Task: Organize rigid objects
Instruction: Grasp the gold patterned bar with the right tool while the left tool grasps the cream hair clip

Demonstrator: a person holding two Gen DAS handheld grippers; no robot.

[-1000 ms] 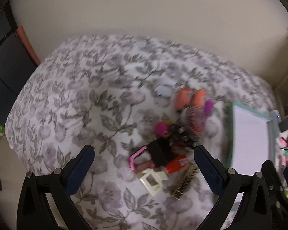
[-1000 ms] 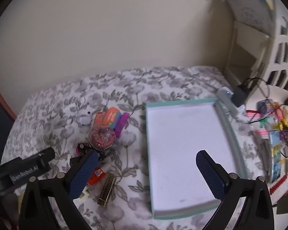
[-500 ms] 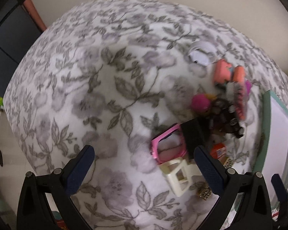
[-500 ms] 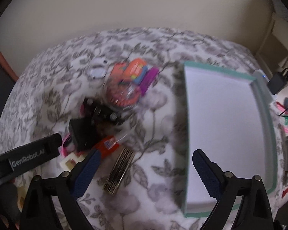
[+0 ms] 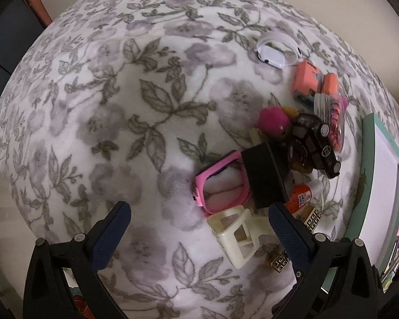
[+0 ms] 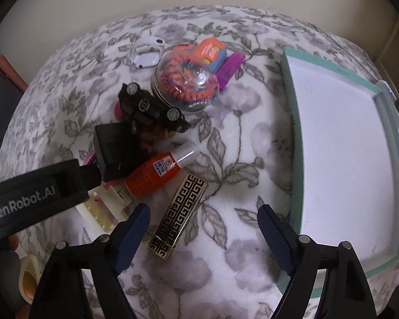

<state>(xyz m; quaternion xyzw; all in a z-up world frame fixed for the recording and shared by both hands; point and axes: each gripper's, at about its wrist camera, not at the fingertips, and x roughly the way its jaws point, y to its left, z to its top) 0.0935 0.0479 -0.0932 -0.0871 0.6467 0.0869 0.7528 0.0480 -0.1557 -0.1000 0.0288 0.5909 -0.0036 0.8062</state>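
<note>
The right gripper hangs with jaws apart, just narrowing, the gold patterned bar lying between its tips, untouched. Just beyond lies the orange glue bottle, its label unreadable. The left gripper, spread and empty, reads "GenRobot.AI". The teal tray lies right.

L gripper: black frame, blue pads | R gripper: same, silver screws

Open left tool – cream frame, floral blanket
</note>
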